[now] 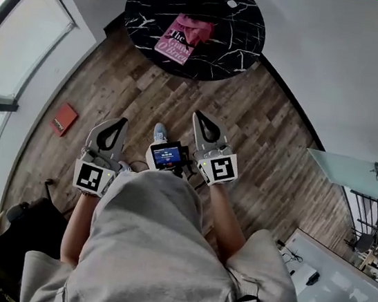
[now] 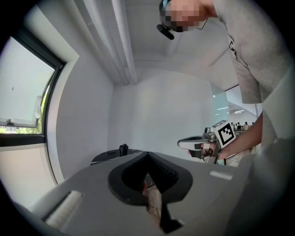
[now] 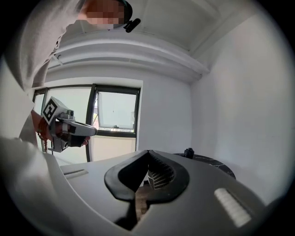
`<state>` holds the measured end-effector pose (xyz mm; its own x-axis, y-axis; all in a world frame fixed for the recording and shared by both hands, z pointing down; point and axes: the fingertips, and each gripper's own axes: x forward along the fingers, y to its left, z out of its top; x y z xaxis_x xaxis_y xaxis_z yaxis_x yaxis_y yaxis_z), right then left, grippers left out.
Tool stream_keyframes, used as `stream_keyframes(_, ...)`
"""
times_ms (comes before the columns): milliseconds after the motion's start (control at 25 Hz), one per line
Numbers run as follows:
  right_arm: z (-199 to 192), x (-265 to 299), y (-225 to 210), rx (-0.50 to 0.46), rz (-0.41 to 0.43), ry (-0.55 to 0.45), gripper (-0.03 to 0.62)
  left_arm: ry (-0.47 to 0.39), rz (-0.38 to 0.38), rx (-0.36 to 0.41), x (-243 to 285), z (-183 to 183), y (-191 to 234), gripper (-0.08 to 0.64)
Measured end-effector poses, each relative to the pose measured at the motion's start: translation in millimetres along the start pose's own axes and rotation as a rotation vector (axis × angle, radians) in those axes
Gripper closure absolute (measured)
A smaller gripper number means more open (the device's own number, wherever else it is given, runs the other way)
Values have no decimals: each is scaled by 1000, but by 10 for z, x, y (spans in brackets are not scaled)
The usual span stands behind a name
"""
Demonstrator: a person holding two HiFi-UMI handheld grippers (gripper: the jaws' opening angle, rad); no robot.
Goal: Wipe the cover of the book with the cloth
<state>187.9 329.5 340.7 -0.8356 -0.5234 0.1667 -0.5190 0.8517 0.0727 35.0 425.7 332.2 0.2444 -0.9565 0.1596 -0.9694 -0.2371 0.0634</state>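
None of the wiping looks begun: on the far round black marble-veined table lies the pink rectangular book, with a crumpled pink cloth resting on its far end. The left gripper and right gripper are both clenched on nothing, near the person and well apart from the book.

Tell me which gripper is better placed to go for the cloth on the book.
Right, marginally. Both are shut, empty and short of the table, but the right gripper sits nearer the cloth on the book; the left gripper is further back and off to the side.
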Motion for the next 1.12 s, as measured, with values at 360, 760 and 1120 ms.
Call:
stream_keyframes(360,-523,641,-1316,3,68,76,549,118,-34,98,1140,-335,0,562)
stream_keyframes(760,-1130,1771,-1902,-111,221,245,472,217,-139,183,1959,-818,151,561)
stream_keyframes(1120,-1736,2925,-2334,-124,233,502,386,243,-226,200,2811,-1171,898,506)
